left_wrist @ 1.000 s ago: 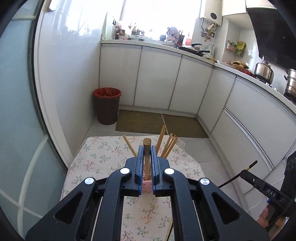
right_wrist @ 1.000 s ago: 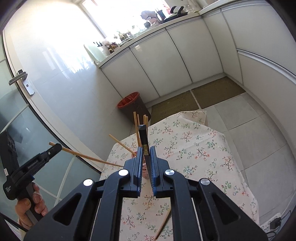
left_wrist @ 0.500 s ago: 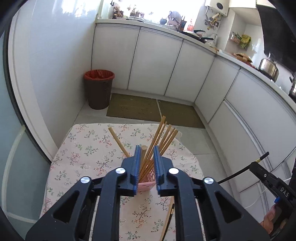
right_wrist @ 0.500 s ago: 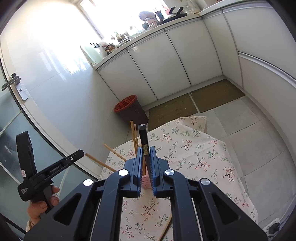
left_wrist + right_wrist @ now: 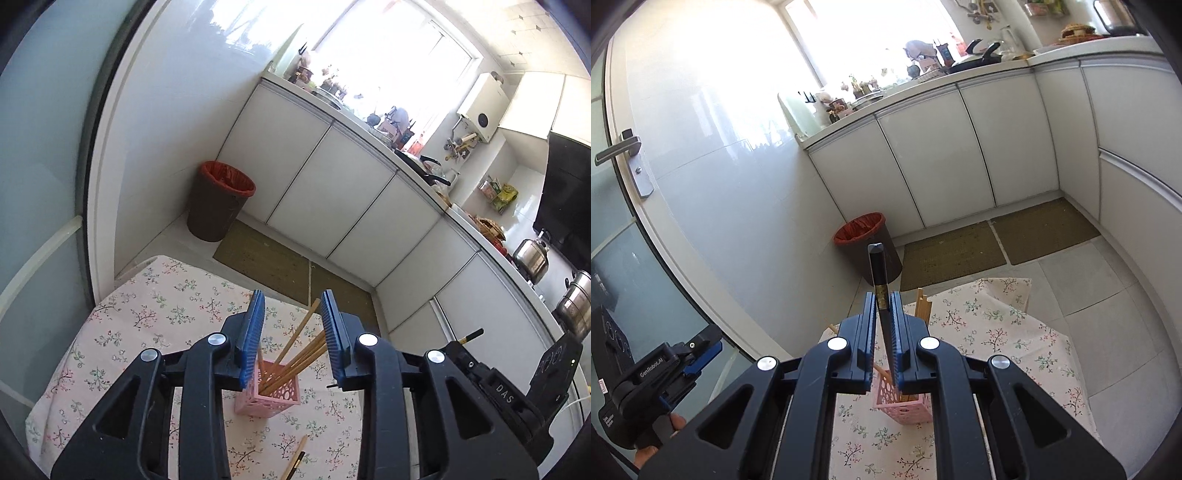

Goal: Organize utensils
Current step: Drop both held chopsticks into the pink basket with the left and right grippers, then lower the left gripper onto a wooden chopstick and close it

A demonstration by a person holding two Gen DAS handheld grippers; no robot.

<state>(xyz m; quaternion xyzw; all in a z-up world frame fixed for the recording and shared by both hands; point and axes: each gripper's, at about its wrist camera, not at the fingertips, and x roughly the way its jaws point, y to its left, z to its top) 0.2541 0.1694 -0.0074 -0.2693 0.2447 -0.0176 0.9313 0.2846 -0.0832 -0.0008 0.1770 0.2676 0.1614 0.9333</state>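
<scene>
A pink perforated holder (image 5: pixel 273 397) stands on the floral-clothed table (image 5: pixel 147 314) with several wooden chopsticks (image 5: pixel 299 354) leaning in it. My left gripper (image 5: pixel 291 306) hovers above and short of it; its jaws are opening, with nothing between the pads. One loose chopstick (image 5: pixel 295 458) lies on the cloth nearer me. My right gripper (image 5: pixel 882 299) is shut on a dark chopstick (image 5: pixel 879 273) that sticks up past the fingertips, above the holder (image 5: pixel 901 398). Each gripper shows in the other's view: the right gripper (image 5: pixel 472 354) at right, the left gripper (image 5: pixel 701 354) at left, held in a hand (image 5: pixel 646 443).
A brown bin with a red liner (image 5: pixel 219 201) stands on the floor beyond the table, beside two floor mats (image 5: pixel 997 240). White cabinets (image 5: pixel 332 195) run along the back and right. A glass door with a handle (image 5: pixel 624 147) is on the left.
My left gripper let go of the wooden chopstick into the holder, opened its jaws and rolled. My right gripper rose with the dark chopstick still gripped.
</scene>
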